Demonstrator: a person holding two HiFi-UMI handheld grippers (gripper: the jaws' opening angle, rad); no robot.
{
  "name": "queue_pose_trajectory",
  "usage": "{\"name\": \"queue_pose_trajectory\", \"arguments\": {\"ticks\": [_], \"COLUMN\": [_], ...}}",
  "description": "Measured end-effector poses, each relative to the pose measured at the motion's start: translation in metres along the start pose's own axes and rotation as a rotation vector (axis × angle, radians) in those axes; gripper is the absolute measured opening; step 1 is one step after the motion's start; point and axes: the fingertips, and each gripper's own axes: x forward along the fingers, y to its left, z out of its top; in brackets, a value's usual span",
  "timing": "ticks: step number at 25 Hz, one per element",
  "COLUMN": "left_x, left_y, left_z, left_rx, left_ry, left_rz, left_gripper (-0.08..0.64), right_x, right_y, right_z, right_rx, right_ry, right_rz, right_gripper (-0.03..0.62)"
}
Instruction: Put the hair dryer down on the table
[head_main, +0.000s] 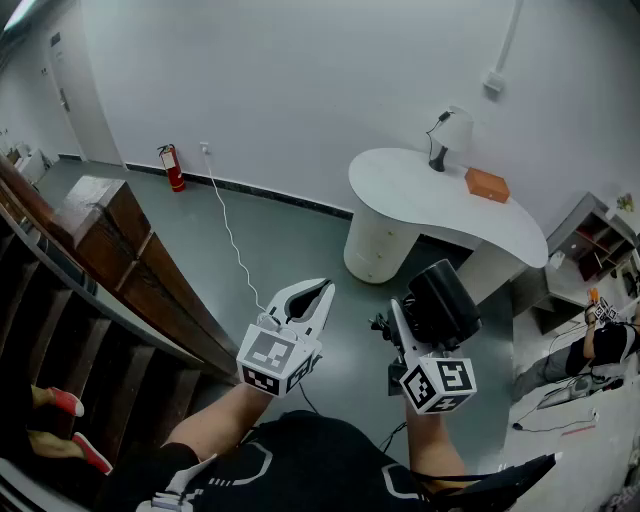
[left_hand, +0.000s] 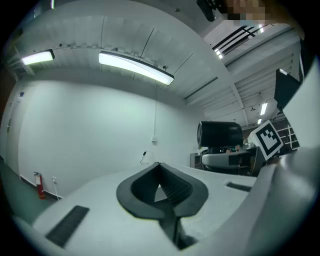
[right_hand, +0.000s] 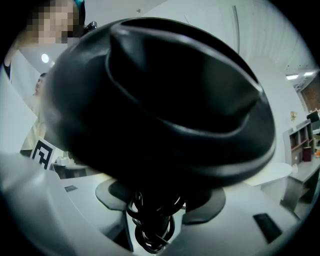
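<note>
L gripper (head_main: 322, 292): jaws clenched, nothing between, held level as spare. R gripper (head_main: 408, 345): clamped on hair dryer (head_main: 440, 303) w/ coiled cord (right_hand: 152, 220) between jaws, barrel up, carried mid-air. Table (head_main: 430, 190) well ahead, so grip prob. needed until set-down

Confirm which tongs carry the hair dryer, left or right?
The right tongs: the black hair dryer sits clamped between them. The left tongs are shut on nothing.
</note>
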Motion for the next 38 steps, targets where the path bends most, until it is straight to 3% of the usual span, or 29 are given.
{"name": "queue_pose_trajectory", "arguments": {"ticks": [8, 26, 33, 38], "left_x": [0.001, -0.003, 0.011, 0.034], "left_y": [0.022, 0.044, 0.043, 0.051], "left_z": [0.001, -0.014, -0.018, -0.018], "left_rx": [0.004, -0.017, -0.021, -0.003], "left_ry": [-0.009, -0.003, 0.005, 0.005], "left_rz": [0.005, -0.076, -0.109, -0.076], "left_gripper": [0.006, 0.006, 0.006, 0.006], "right_x": [0.016, 0.029, 0.04, 0.059], "right_y": [0.007, 0.019, 0.009, -0.014], "right_z": [0.001, -0.004, -0.005, -0.006], "right_rx": [-0.012, 0.004, -0.001, 0.018], "right_ry": [0.003, -0.02, -0.011, -0.021], "right_rz": [-0.01, -0.067, -0.074, -0.057], "right_gripper": [0.281, 0.281, 0.281, 0.281]}}
